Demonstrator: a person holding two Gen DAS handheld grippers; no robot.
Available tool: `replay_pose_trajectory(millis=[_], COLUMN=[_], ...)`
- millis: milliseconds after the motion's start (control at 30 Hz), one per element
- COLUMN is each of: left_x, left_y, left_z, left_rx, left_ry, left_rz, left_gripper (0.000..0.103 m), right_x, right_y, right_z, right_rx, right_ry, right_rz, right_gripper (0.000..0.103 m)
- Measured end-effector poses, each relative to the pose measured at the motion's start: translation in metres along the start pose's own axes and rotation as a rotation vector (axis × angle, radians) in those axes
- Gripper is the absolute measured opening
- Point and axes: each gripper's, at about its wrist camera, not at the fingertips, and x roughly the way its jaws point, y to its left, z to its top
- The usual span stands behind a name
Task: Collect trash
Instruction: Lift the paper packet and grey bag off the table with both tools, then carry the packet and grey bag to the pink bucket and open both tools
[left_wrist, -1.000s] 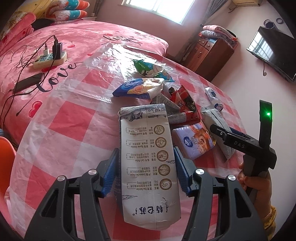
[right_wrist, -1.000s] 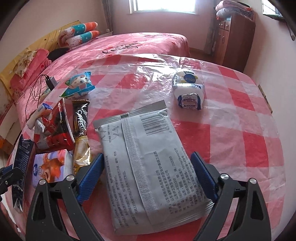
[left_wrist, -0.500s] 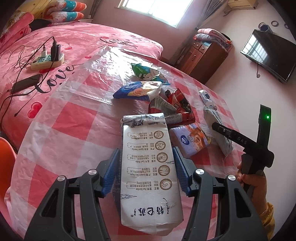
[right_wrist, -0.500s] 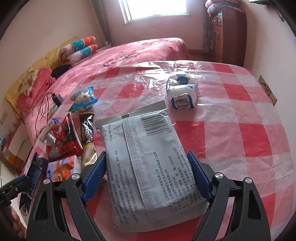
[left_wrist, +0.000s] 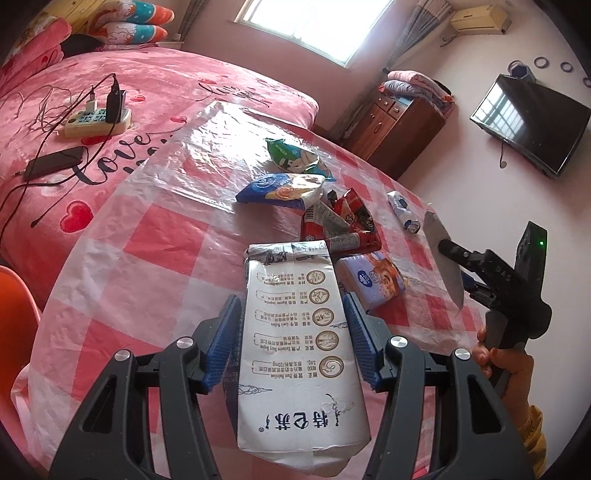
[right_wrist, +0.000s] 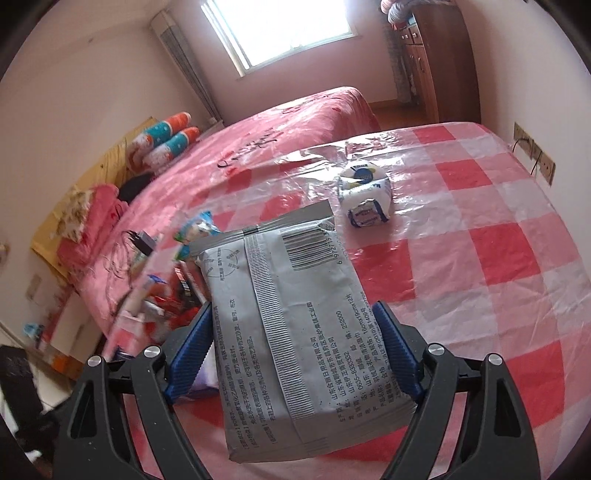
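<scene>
While both tools (left_wrist: 291, 343) (right_wrist: 293, 354) tilt down, packs (left_wrist: 299, 332) (right_wrist: 291, 325) gripped.

The tabletop (left_wrist: 122, 254) is showing a red-and-white check pattern under clear film, and the bedspread (left_wrist: 155, 85) is showing pink with red hearts and black lettering. The carton (left_wrist: 295, 325) is displaying white with dark print; the pouch (right_wrist: 295, 325) is displaying grey with a black barcode. Both claws are showing black frames with blue pads (left_wrist: 221, 343).
</scene>
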Motion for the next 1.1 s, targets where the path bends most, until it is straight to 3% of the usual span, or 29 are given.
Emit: replay_pose_trajectory(millis=[267,500,633,767,867,1100], left_x=[-0.013,-0.001,0.003,0.009,0.015,0.006], left_y=[0.014,0.017,0.004,-0.010,-0.023,-0.012], left_z=[-0.005,-0.020,-0.025,-0.029,-0.036,-0.036], left_rx=[-0.018,0.030,0.128,0.216,0.322,0.288], left_ry=[-0.016,0.072,0.073,0.079,0.088,0.062], left_rz=[-0.015,-0.007,0.048,0.131,0.234,0.246], left_gripper=[0.058,0.061,0.069,0.068,0.062,0.061], right_x=[-0.005,-0.005,-0.006,-0.005,-0.006,-0.008], right_y=[0.020,0.052,0.062,0.069,0.074,0.089], right_z=[-0.007,-0.019,-0.026,-0.031,-0.035,-0.039], right_rx=[0.054,-0.009,-0.035,-0.048,-0.058,-0.085], right_ry=[0.042,0.069,0.082,0.092,0.098,0.101], right_rz=[0.123,0.139,0.139,0.137,0.137,0.143], right_gripper=[0.084,0.084,0.084,0.084,0.084,0.084])
